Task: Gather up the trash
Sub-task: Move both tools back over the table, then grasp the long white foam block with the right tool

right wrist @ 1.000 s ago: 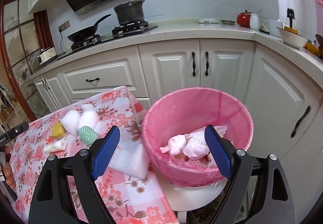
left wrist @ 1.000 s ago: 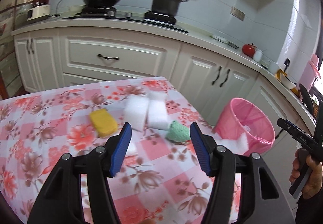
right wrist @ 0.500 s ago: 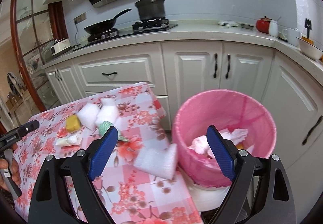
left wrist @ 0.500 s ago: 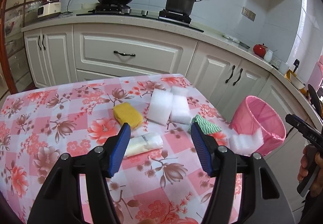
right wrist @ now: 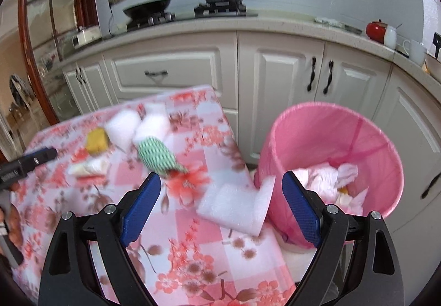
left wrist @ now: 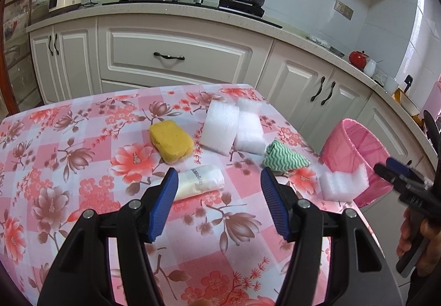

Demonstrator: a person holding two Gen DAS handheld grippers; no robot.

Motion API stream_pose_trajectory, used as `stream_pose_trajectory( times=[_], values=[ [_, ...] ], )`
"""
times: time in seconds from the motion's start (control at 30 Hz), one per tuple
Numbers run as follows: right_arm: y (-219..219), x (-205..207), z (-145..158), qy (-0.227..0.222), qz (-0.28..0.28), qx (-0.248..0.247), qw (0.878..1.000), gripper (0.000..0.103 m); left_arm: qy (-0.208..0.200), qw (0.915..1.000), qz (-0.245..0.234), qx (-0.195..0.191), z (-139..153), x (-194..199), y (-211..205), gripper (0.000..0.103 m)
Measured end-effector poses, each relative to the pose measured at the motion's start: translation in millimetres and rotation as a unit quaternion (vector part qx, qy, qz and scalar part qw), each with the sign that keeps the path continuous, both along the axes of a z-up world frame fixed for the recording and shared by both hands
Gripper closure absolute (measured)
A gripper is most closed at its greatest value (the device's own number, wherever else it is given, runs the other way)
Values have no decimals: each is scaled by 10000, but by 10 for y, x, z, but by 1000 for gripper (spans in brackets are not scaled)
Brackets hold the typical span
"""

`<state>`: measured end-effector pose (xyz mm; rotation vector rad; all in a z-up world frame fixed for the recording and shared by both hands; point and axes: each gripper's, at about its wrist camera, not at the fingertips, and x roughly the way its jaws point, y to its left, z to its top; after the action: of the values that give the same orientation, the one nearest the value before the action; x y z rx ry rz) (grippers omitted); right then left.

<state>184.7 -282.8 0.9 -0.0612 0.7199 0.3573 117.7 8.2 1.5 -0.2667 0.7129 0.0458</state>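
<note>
Kitchen tabletop (left wrist: 82,168) with floral cloth; pink bin (right wrist: 330,146) beside it holds trash; foam (right wrist: 234,206) at edge, cloth (left wrist: 284,158), sponge (left wrist: 171,140), packet (left wrist: 198,182); left gripper (left wrist: 219,195) fingers released, empty; right gripper (right wrist: 220,204) just widened, empty

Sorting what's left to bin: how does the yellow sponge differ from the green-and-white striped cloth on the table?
The yellow sponge is a plain, thick rounded block; the striped cloth is a thin rag with wavy green and white lines, crumpled into a wedge. The sponge lies toward the middle of the table, left of the white foam pieces; the cloth lies right of them, nearer the pink bin. Both rest on the table, untouched by either claw.
</note>
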Motion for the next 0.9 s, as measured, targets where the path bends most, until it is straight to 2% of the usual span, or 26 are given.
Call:
stream_pose_trajectory(
  times=[0.27, 0.37, 0.5, 0.9],
  values=[
    [-76, -200, -290, -6, -600, 45, 9982, 19, 44, 10000, 11, -26, -61, -8, 0, 43],
    [31, -293, -382, -139, -801, -351, 9961, 19, 53, 10000, -5, -48, -81, -3, -2, 43],
    [161, -323, -478, -132, -1037, -581, 9928, 19, 109, 9999, -20, -65, -134, 10, 2, 43],
    [415, -146, -567, -51, -2183, -763, 9729, 17, 262, 9997, 26, 10, -195, 29, 55, 43]
  ],
)
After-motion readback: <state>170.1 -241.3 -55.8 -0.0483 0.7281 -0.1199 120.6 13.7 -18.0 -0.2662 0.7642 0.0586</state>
